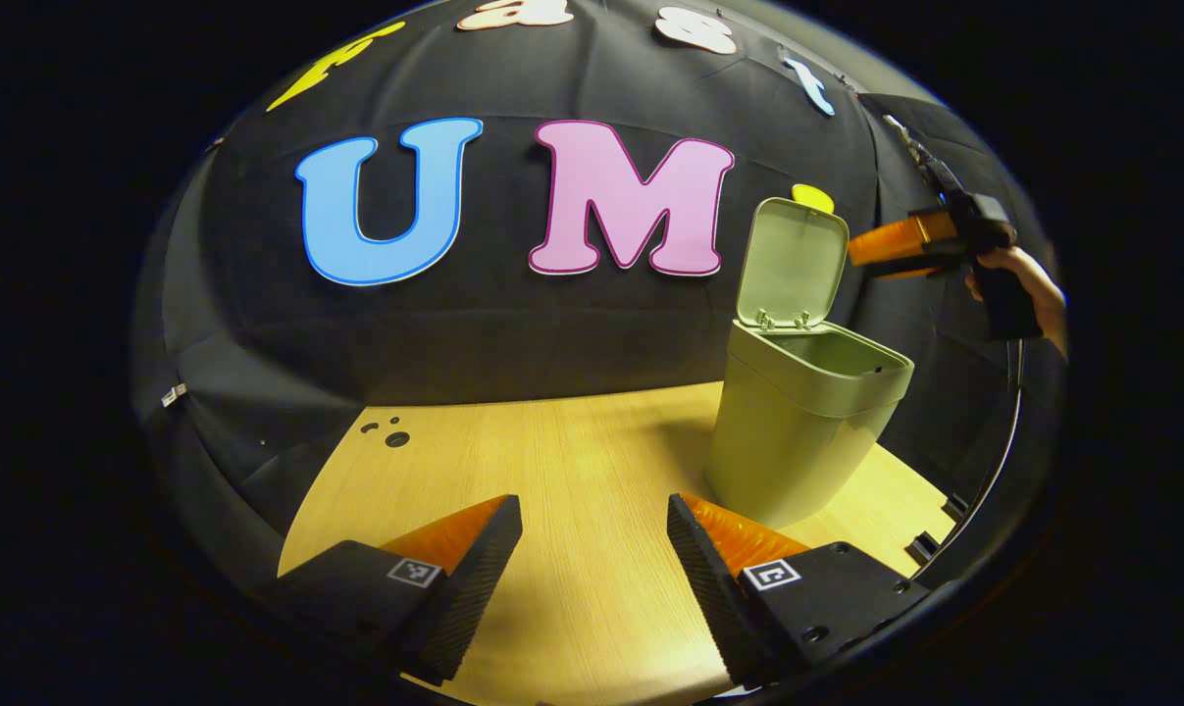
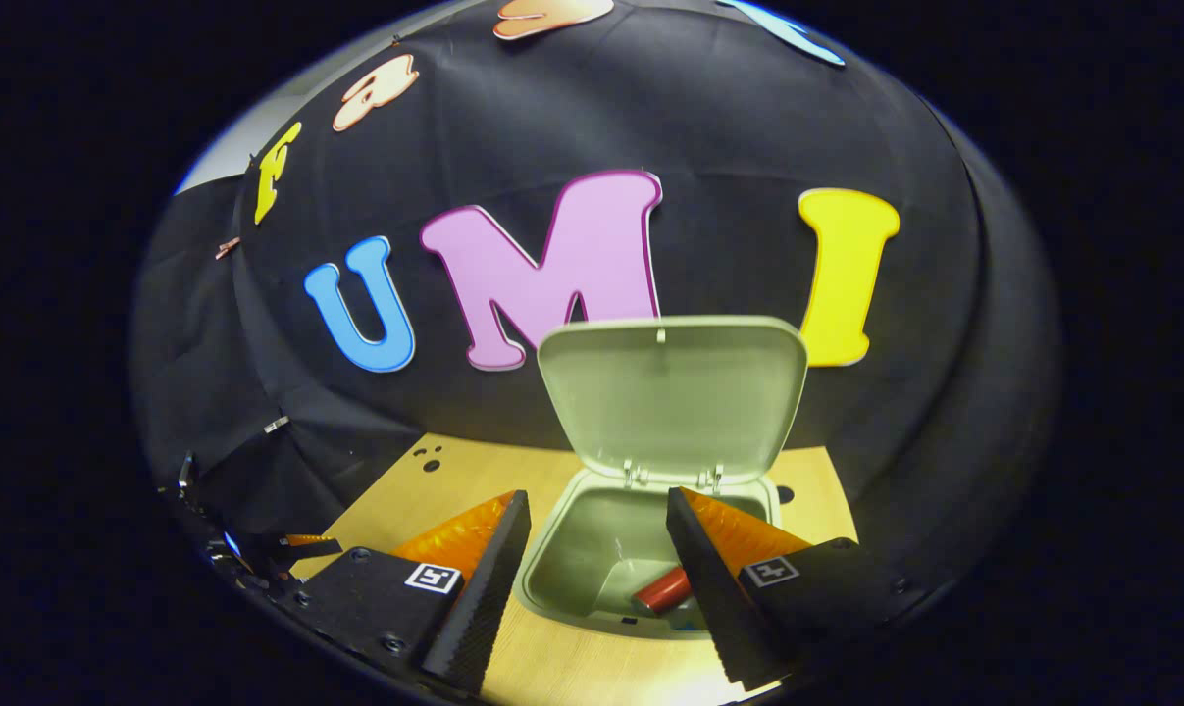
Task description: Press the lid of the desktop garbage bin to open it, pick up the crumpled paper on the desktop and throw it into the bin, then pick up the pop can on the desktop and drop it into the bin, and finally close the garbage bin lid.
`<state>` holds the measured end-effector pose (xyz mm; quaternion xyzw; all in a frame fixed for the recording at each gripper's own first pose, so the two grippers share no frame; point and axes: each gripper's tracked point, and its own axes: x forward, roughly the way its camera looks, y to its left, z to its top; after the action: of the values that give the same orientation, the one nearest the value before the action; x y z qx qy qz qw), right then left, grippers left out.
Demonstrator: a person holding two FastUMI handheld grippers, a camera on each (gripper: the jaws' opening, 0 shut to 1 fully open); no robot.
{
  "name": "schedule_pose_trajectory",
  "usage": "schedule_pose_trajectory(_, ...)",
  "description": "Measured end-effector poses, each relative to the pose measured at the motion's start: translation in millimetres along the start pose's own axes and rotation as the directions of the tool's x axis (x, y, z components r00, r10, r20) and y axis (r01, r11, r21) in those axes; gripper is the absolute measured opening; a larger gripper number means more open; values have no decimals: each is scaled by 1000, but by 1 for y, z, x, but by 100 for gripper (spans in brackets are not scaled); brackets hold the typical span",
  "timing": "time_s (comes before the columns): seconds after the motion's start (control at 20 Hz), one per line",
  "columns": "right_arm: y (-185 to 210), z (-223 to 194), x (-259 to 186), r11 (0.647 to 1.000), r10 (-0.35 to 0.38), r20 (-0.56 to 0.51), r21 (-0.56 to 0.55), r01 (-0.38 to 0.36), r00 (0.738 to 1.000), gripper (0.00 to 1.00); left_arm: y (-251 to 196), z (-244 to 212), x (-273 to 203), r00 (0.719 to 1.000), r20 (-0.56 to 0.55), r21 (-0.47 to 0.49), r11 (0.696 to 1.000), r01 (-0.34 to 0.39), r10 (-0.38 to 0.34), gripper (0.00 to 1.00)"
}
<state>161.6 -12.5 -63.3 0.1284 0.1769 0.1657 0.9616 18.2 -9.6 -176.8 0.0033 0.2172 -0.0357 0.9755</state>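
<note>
The pale green bin stands on the right of the wooden table, its lid swung up and standing upright at the back. My left gripper hovers low over the table, left of the bin, open with nothing between its fingers. A hand holds my right gripper high beside the raised lid. In the right gripper view I look down into the bin, where a red pop can lies on the bottom. My right gripper is open and empty above the bin's mouth, with the lid upright beyond it.
The light wooden table has small cable holes near its far left corner. The booth's black cloth wall closes in behind and to both sides. The left gripper sits low at the table's left edge in the right gripper view.
</note>
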Motion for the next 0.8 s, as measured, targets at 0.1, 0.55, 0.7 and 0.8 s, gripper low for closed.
schedule_pose_trajectory(0.1,1,37,-2,999,-10,72,-51,14,997,95,-5,3,1,1000,6,5,1000,11,-11,96)
schedule_pose_trajectory(0.55,-13,118,27,997,-64,185,-30,71,981,95,2,3,-4,1000,19,-8,1000,-3,3,96)
schedule_pose_trajectory(0.7,-22,124,48,996,-90,178,9,90,980,96,5,2,-7,1000,19,-11,1000,-12,12,96)
schedule_pose_trajectory(0.8,-26,124,64,995,-100,166,23,97,981,96,6,2,-8,1000,17,-15,1000,-19,19,95)
